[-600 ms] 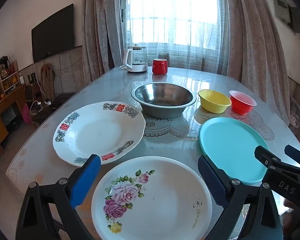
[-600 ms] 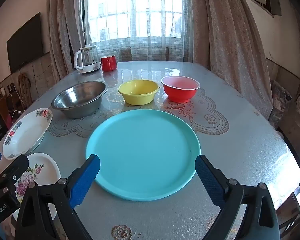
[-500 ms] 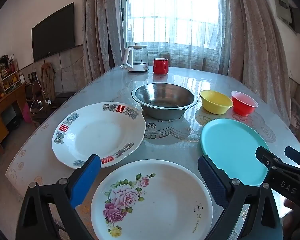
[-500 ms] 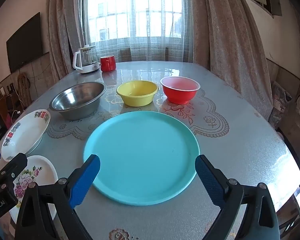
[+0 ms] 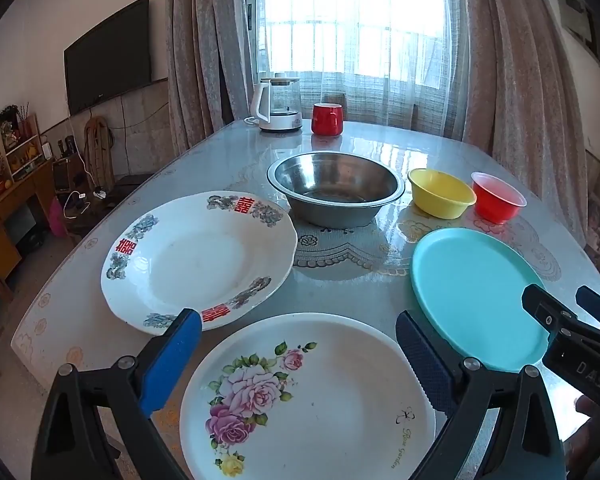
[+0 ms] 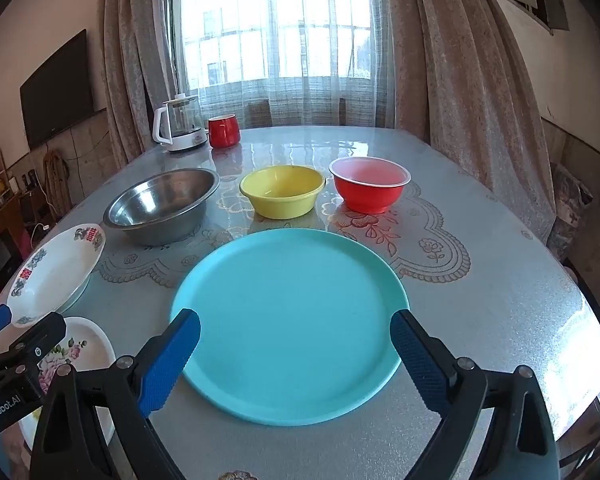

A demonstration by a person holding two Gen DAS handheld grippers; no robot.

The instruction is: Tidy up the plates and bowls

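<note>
At lower centre of the left view, the rose plate (image 5: 312,396) is lying between the spread fingers of the left hand-held gripper (image 5: 298,354); rightward, the teal plate (image 6: 288,320) is being straddled by the spread right hand-held gripper (image 6: 294,354).

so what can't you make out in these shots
- Rose plate: near rim cut off by the bottom edge, left view; mostly behind the left gripper's body, right view.
- Teal plate: near right edge behind the right gripper, left view.
- Shelf items: too small, left view.
</note>
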